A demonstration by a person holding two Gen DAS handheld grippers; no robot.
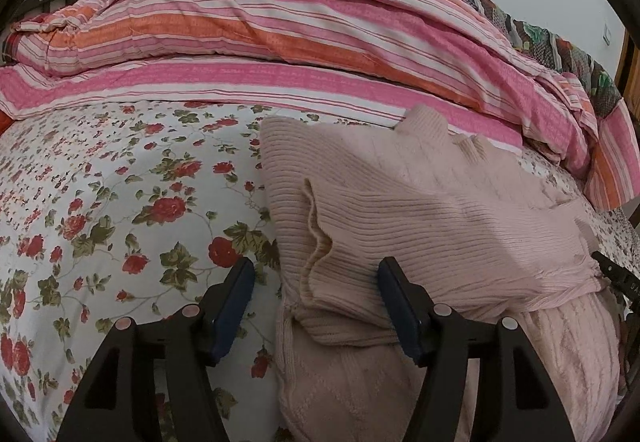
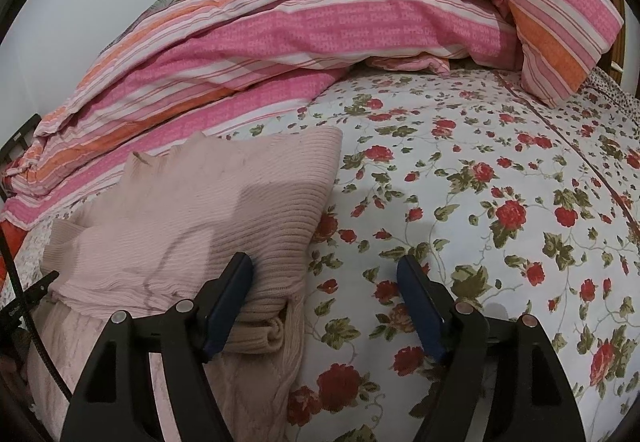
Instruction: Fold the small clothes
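A pale pink ribbed knit sweater [image 1: 400,209] lies partly folded on the floral bedsheet [image 1: 100,201]. My left gripper [image 1: 316,302] is open, its jaws straddling the sweater's left folded edge, low over it. In the right wrist view the sweater [image 2: 192,226] lies at the left. My right gripper [image 2: 324,302] is open over the sweater's right edge, its left finger [image 2: 228,306] resting against the rolled fold and its right finger [image 2: 420,306] over the sheet [image 2: 480,201]. Neither holds anything.
A rumpled pink and orange striped quilt [image 1: 280,25] is heaped along the far side of the bed, and it also shows in the right wrist view [image 2: 280,33]. A striped pillow [image 2: 556,9] leans at the far right. The other gripper's tip [image 1: 616,274] shows at the right edge.
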